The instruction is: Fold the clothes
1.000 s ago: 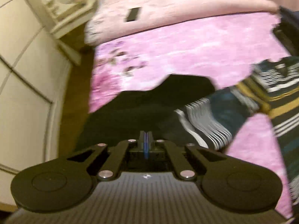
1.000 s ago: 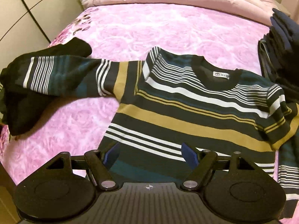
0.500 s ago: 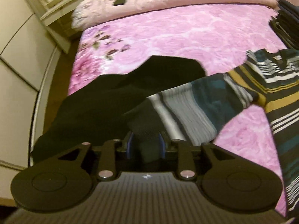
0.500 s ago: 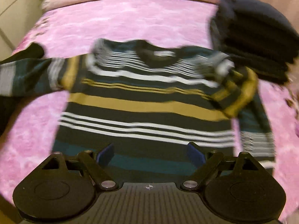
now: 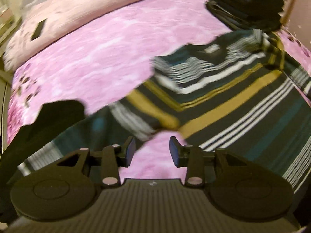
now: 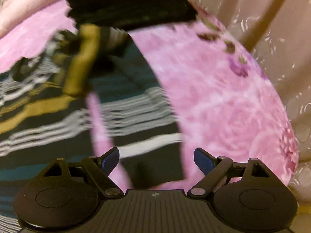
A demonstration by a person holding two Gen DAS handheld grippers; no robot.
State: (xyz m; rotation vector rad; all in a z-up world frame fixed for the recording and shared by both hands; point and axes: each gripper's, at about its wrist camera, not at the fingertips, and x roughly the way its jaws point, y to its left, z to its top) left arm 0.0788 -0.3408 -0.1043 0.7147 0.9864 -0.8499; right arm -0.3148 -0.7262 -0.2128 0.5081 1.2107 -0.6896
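Note:
A striped sweater point(image 5: 233, 101), dark with white, mustard and teal bands, lies flat on the pink bed point(image 5: 108, 44). Its left sleeve point(image 5: 120, 116) stretches toward the lower left. My left gripper point(image 5: 152, 151) is open and empty, hovering over bare bedspread at the armpit between sleeve and body. In the right wrist view the sweater's right sleeve point(image 6: 136, 104) lies along the body. My right gripper point(image 6: 156, 160) is open and empty just above that sleeve's cuff end. Both views are motion-blurred.
A stack of dark folded clothes point(image 5: 250, 5) sits at the far right of the bed, also in the right wrist view point(image 6: 126, 2). A pale pink duvet point(image 5: 81, 5) with a small dark object point(image 5: 38, 29) lies at the head. A curtain point(image 6: 272, 29) hangs right of the bed.
My left gripper let go of the left sleeve's cuff, opened, and swung right toward the sweater body. My right gripper swung right, from the hem to the right sleeve.

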